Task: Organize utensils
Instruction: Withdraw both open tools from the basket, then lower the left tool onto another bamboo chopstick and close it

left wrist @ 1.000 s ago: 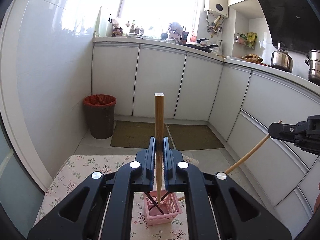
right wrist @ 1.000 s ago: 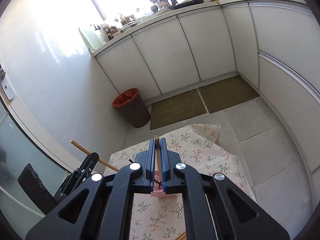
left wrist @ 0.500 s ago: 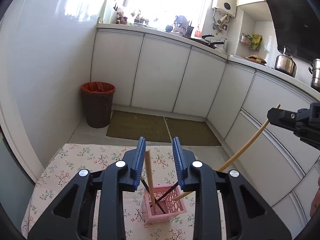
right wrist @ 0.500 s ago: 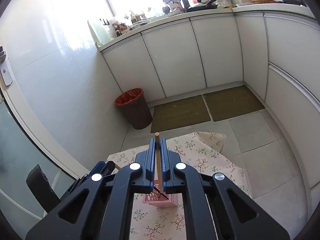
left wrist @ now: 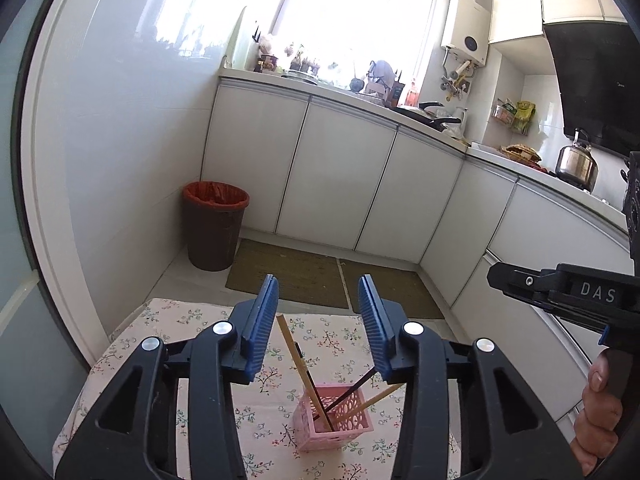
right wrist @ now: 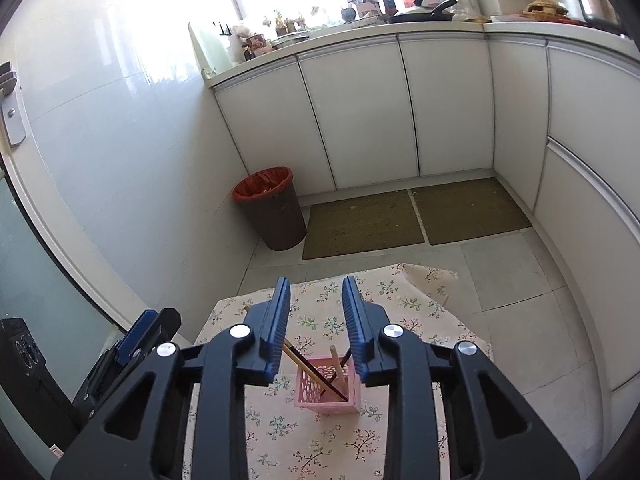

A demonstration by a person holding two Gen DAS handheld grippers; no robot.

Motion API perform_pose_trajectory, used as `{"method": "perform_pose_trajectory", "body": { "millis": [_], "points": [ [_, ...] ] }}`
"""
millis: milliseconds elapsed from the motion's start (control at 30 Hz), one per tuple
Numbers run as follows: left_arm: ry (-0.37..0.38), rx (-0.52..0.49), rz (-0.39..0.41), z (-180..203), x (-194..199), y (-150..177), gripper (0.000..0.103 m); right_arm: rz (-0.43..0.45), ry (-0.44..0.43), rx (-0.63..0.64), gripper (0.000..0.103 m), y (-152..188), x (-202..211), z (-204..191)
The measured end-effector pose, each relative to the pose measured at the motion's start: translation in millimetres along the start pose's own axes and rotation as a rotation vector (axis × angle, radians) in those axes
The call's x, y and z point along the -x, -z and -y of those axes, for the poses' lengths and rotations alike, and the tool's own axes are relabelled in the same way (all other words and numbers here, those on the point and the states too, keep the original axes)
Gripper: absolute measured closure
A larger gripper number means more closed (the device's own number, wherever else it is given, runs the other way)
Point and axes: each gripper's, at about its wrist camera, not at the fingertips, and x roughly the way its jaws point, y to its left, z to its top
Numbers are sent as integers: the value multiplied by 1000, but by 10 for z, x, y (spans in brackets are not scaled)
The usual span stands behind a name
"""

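I see the pink holder [left wrist: 333, 422], a small square basket with perforated walls, standing on the tabletop [left wrist: 168, 328], which wears a floral cloth. In it lean two pale wooden chopsticks [left wrist: 298, 360] and two dark chopsticks [left wrist: 354, 390], all tilted and crossing, their tips down inside the basket. From my right wrist view the same holder [right wrist: 326, 386] sits just beyond the fingers, with one pale stick upright-ish and a dark one [right wrist: 316, 374] slanting left.

My left gripper [left wrist: 319, 330] is released, its blue pads wide apart with nothing between them. My right gripper [right wrist: 316, 324] is likewise spread and empty.

Against a second ago: then each gripper was clenched on a pale chopstick, the left one holding its stick vertical over the holder. Half a second ago the left had already let go while the right was still pinching its stick. Now both sticks rest in the holder and both grippers have pulled back above it.
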Motion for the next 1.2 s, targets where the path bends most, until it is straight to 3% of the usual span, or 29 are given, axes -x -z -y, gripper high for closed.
{"method": "perform_pose_trajectory", "body": {
  "millis": [133, 233, 433, 500, 567, 633, 800, 1033, 1200],
  "points": [
    [-1, 7, 0, 0, 68, -8, 51, 11, 23, -7, 74, 18, 124, 20],
    [-3, 2, 2, 26, 132, 13, 41, 32, 45, -16, 66, 41, 237, 39],
    [-10, -15, -11, 102, 270, 74, 27, 71, 90, -56, 46, 173, 481, 120],
    [-15, -16, -19, 111, 306, 110, 20, 88, 104, -76, 32, 233, 562, 170],
    [-14, -15, -31, 119, 339, 152, 15, 95, 116, -103, 26, 316, 645, 234],
    [-5, -25, -73, 142, 331, 198, 7, 87, 118, -127, 21, 428, 713, 313],
    [49, -74, -226, 213, 235, 395, 7, 45, 154, -198, 10, 872, 849, 570],
    [73, -219, -411, 446, 61, 783, 7, -59, 278, -220, 8, 1531, 885, 886],
    [96, -351, -613, 634, -152, 1242, 7, -144, 316, -226, 8, 1912, 875, 1086]
  ]
}}
